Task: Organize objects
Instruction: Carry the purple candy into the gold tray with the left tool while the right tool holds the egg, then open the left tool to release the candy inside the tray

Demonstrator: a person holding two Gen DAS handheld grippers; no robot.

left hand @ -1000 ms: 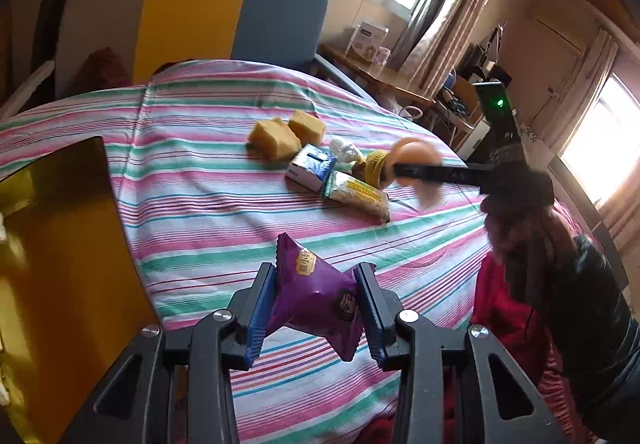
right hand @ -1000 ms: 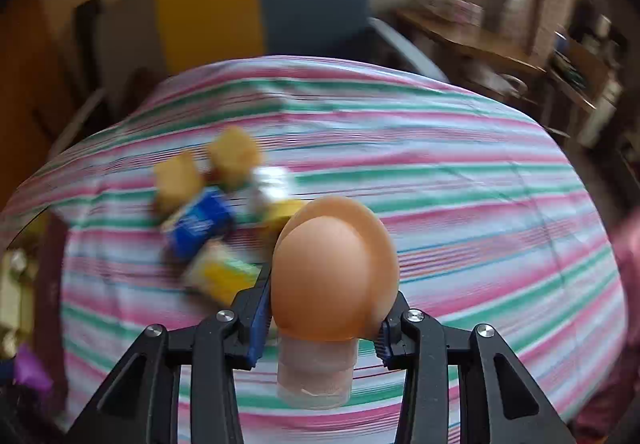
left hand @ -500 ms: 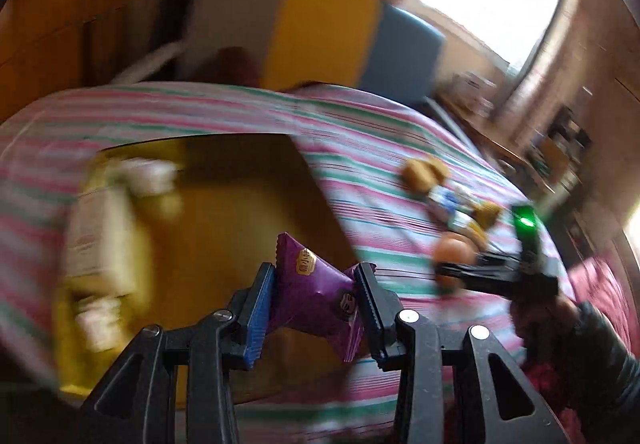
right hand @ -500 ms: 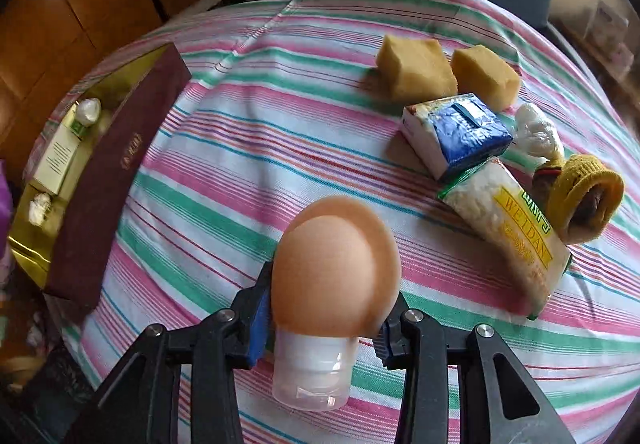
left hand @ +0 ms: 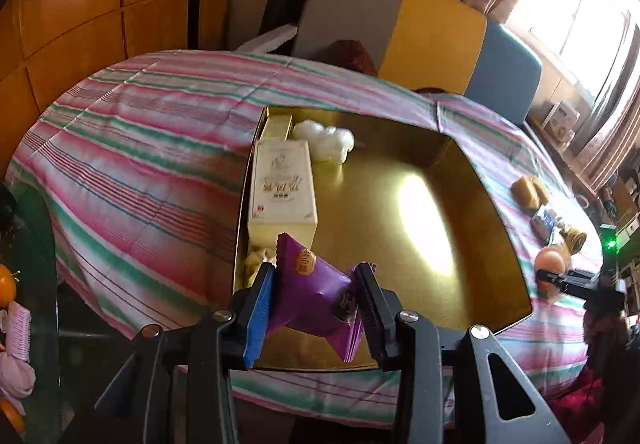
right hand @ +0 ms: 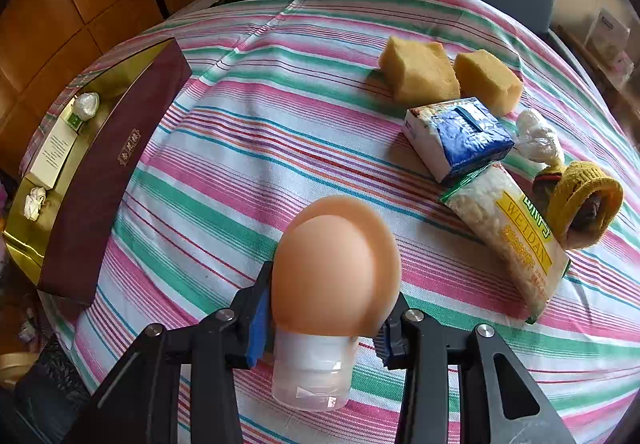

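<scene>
My left gripper (left hand: 314, 298) is shut on a purple snack packet (left hand: 316, 292), held over the near edge of a gold-lined box (left hand: 400, 212). Inside the box lie a cream carton (left hand: 282, 184), a white wad (left hand: 324, 136) and a pale crumpled wad (left hand: 258, 258) along its left wall. My right gripper (right hand: 324, 318) is shut on a peach egg-shaped bottle (right hand: 334, 264) with a clear cap, above the striped cloth. In the left wrist view the right gripper (left hand: 560, 278) and the bottle (left hand: 550, 262) appear just right of the box. The box (right hand: 104, 160) shows its maroon side in the right wrist view.
On the striped cloth to the right lie two yellow sponges (right hand: 420, 70), a blue-and-white pack (right hand: 458, 136), a rice-snack bag (right hand: 508, 228), a clear plastic wad (right hand: 538, 140) and a yellow knit roll (right hand: 580, 204). A grey, yellow and blue chair (left hand: 420, 28) stands behind the table.
My left gripper swung left with the purple packet, from over the cloth to over the box. My right gripper came down and tilted toward the cloth with the bottle, then held still.
</scene>
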